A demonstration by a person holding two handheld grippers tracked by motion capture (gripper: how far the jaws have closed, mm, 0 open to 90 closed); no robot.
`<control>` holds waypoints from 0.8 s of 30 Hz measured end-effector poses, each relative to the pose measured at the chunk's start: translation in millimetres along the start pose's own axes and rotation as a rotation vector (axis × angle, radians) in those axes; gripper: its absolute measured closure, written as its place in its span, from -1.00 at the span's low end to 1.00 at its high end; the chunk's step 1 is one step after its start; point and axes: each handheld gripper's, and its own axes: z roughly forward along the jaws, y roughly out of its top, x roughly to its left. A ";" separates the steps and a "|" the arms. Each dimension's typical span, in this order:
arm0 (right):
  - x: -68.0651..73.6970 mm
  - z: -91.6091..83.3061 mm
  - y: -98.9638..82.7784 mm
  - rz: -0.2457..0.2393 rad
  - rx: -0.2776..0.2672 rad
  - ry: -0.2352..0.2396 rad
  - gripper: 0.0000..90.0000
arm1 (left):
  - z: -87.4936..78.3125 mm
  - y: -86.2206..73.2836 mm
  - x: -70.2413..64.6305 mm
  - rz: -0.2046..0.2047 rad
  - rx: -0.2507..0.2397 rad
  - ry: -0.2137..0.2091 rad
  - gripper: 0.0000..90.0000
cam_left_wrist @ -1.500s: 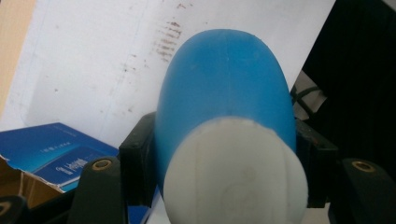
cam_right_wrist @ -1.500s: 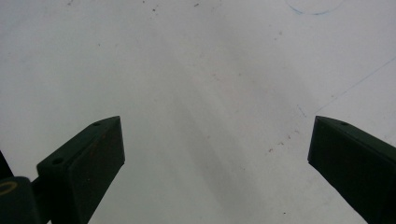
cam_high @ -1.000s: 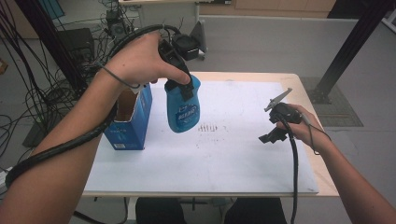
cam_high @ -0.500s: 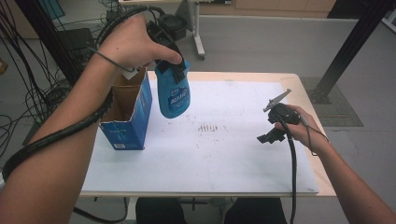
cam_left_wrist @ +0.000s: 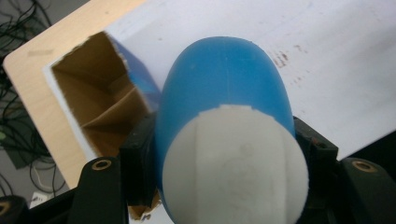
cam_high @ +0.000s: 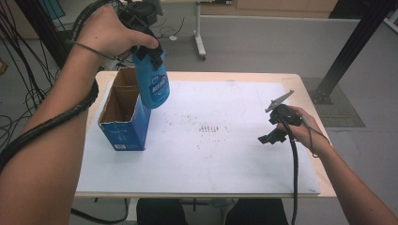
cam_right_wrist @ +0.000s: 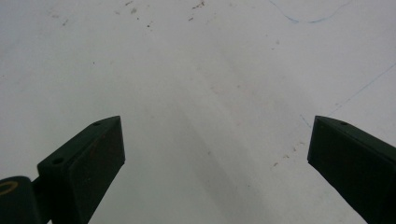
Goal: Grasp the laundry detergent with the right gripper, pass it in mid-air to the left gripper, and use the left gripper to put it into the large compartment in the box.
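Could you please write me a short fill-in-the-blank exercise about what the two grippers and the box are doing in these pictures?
1. The left gripper is shut on a ____ bottle.
2. The cardboard box on the table stands with its top ____.
3. The right gripper has its jaws ____, with nothing between them.
4. The bottle is held ____ the table, not resting on it.

Missing words: blue; open; open; above
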 end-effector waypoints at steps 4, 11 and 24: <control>-0.1 0.9 -1.5 0.004 0.001 0.004 -0.92 | 0.3 -3.8 18.0 -0.069 -0.012 0.006 -0.16; -0.9 1.1 -0.9 0.006 -0.007 0.006 -0.91 | 2.0 -10.4 39.6 -0.145 -0.004 0.036 -0.16; 0.0 1.6 -2.3 0.009 -0.013 0.017 -0.91 | 7.9 -22.9 75.4 -0.299 0.013 0.102 -0.16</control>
